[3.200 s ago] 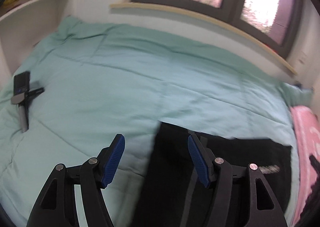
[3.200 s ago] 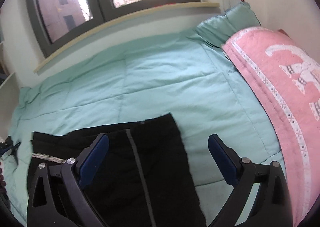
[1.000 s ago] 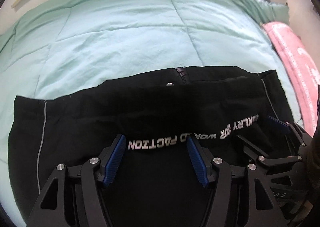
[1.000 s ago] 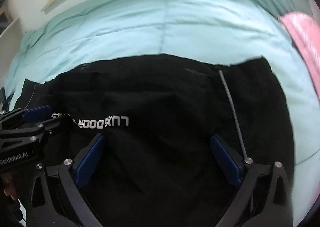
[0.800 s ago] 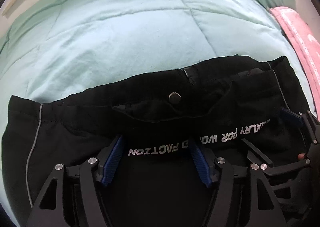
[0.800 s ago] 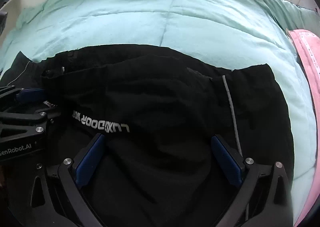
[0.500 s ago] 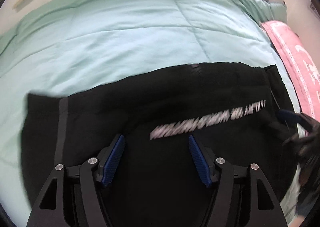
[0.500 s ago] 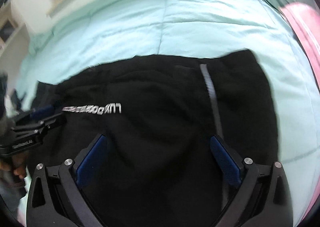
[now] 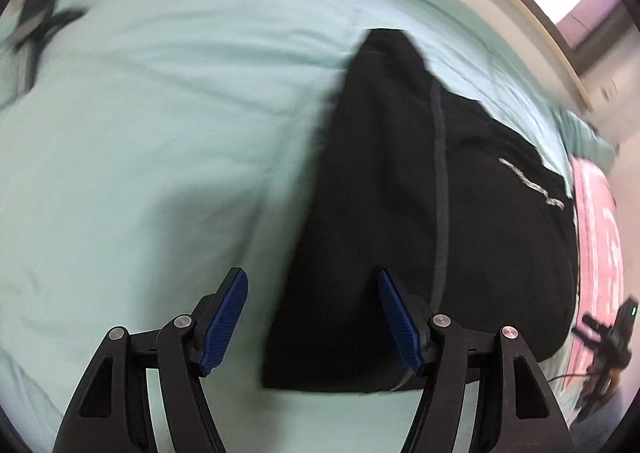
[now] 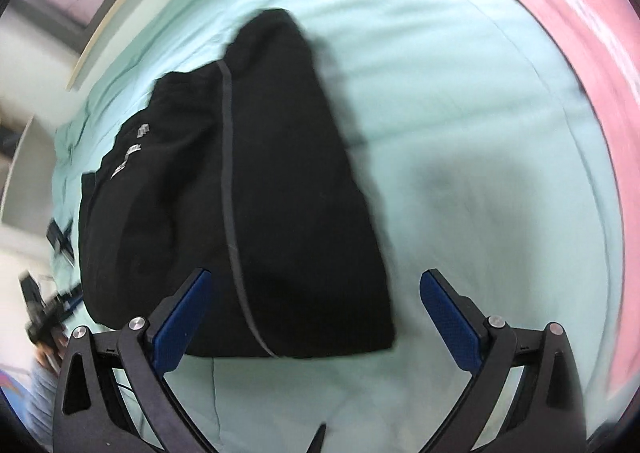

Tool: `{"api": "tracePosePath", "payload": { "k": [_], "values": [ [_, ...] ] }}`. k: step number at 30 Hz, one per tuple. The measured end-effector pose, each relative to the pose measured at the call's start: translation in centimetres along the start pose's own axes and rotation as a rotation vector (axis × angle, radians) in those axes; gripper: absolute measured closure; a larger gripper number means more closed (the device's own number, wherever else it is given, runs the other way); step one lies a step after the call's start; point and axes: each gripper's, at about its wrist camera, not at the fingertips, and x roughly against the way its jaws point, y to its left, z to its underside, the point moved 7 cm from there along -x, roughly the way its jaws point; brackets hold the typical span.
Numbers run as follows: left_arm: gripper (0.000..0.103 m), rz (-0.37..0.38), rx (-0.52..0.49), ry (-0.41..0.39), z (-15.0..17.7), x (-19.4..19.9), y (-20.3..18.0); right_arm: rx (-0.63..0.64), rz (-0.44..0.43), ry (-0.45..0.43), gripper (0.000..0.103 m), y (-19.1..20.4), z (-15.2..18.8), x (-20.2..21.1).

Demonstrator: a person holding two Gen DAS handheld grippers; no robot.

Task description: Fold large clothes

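Observation:
A black garment [image 9: 420,213] with a grey side stripe and white lettering lies folded flat on the mint green bedspread [image 9: 160,113]. It also shows in the right wrist view [image 10: 260,193]. My left gripper [image 9: 312,319] is open and empty above the garment's near left edge. My right gripper [image 10: 316,319] is open and empty above the garment's near right corner. Both views are blurred by motion.
A pink blanket [image 9: 596,253] lies along the bed's right side and also shows in the right wrist view [image 10: 580,33]. A dark phone on a stand [image 9: 36,25] rests at the bed's far left. A window sill [image 9: 520,13] runs behind the bed.
Both grippers have lifted and pulled back from the garment and swung apart. The garment now lies as a compact fold, seen from each side rather than head-on.

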Motion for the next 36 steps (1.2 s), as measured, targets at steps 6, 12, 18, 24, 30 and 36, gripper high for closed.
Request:
{"api": "tracePosePath", "payload": {
  "k": [6, 12, 18, 24, 30, 36],
  "values": [
    [0.034, 0.182, 0.171, 0.069, 2.4, -1.5, 1.9, -0.178, -0.214, 0.054, 0.0, -2.0, 1.6, -2.1],
    [0.034, 0.278, 0.307, 0.087, 3.4, -3.2, 2.3, -0.233, -0.311, 0.088, 0.0, -1.2, 1.7, -4.7],
    [0.03, 0.321, 0.392, 0.144, 3.6, -4.6, 1.9, -0.269, -0.326, 0.171, 0.0, -0.7, 0.9, -7.7],
    [0.025, 0.304, 0.371, 0.148, 2.9, -4.3, 0.4, -0.276, -0.348, 0.178, 0.0, -0.5, 1.0, -7.8],
    [0.065, 0.258, 0.266, 0.033, 1.8, -3.4, -0.8, -0.284, -0.324, 0.204, 0.011, 0.7, 1.2, -7.7],
    [0.085, 0.281, 0.325, -0.056, 1.5, -1.5, -1.3, -0.267, -0.321, 0.134, 0.046, 1.9, 2.0, -4.9]
  ]
}}
